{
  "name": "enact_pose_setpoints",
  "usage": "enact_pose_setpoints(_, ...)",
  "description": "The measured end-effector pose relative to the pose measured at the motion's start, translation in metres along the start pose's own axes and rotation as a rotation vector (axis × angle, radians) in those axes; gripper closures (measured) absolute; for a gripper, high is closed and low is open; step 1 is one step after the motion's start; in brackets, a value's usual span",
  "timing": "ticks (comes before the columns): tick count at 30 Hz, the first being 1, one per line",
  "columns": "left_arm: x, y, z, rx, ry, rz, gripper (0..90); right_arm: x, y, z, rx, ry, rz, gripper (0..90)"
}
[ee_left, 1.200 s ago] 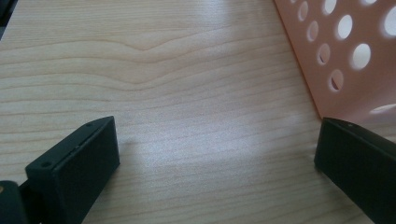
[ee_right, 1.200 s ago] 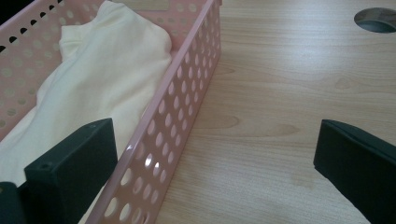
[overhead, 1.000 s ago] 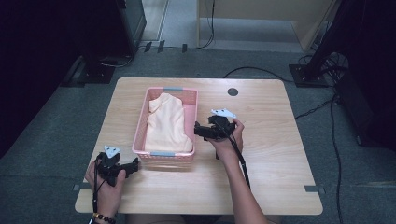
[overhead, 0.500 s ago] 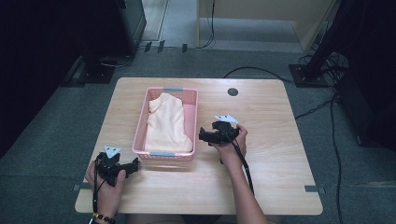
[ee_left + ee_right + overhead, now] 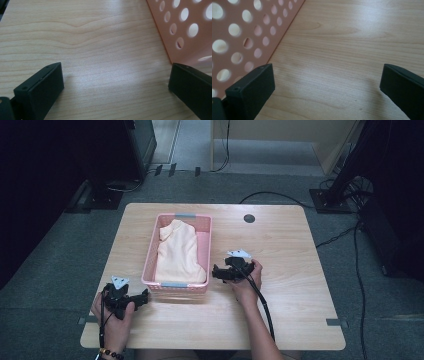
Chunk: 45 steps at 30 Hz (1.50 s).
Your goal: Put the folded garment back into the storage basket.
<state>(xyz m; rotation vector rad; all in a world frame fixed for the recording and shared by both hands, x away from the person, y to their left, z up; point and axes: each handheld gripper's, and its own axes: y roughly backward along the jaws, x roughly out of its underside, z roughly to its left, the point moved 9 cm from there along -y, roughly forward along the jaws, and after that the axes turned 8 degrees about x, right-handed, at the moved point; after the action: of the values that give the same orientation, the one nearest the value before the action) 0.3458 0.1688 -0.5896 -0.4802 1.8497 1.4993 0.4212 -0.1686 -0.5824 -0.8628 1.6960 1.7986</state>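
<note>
Pink perforated basket (image 5: 202, 251) at table (image 5: 290, 240) centre holds folded cream garment (image 5: 178, 254) — contents beneath hidden. Left gripper (image 5: 142, 298) near basket's front corner, jaws wide, empty. Right gripper (image 5: 216, 272) just beside basket's right wall — jaws wide, empty.

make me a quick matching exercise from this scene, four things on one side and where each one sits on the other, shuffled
Things:
1. basket
2. cloth
3. left gripper
4. right gripper

Places:
A. inside the pink container
B. beside the basket's right wall
C. middle of the table, left of centre
D. at the basket's near left corner

Pairs: 1-C, 2-A, 3-D, 4-B
</note>
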Motion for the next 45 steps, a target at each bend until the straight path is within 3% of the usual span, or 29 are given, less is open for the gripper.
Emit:
enact_pose_setpoints(8, 0.000, 0.000, 0.000, 0.000, 0.001, 0.000, 0.0, 0.007, -0.002, -0.002, 0.020, -0.014, -0.004, 2.0)
enact_pose_setpoints(11, 0.000, 0.000, 0.000, 0.000, 0.000, 0.000, 0.0, 0.009, 0.000, -0.001, 0.031, 0.026, 0.002, 3.3)
enact_pose_setpoints(13, 0.000, 0.000, 0.000, 0.000, 0.000, 0.000, 0.0, 0.010, 0.001, -0.001, 0.033, 0.017, 0.001, 3.4)
enact_pose_setpoints(19, 0.000, 0.000, 0.000, 0.000, 0.001, -0.001, 0.0, 0.014, 0.002, -0.002, 0.093, 0.038, 0.012, 4.4)
enact_pose_setpoints(23, 0.000, 0.000, 0.000, 0.000, 0.000, -0.001, 0.0, 0.015, 0.002, -0.001, 0.068, 0.040, 0.018, 0.3)
enact_pose_setpoints(26, 0.000, 0.000, 0.000, 0.000, 0.001, -0.001, 0.0, 0.015, 0.005, -0.006, 0.065, -0.011, 0.009, 0.0)
enact_pose_setpoints(33, 0.000, 0.000, 0.000, 0.000, 0.000, -0.001, 0.0, 0.020, 0.008, -0.015, 0.099, 0.006, 0.021, 0.0)
enact_pose_setpoints(36, 0.000, 0.000, 0.000, 0.000, 0.000, -0.001, 0.0, 0.019, 0.011, -0.017, 0.082, -0.022, -0.002, 0.0)
enact_pose_setpoints(45, 0.000, 0.000, 0.000, 0.000, 0.000, -0.001, 0.0, 0.021, 0.016, -0.029, 0.093, -0.054, -0.019, 0.0)
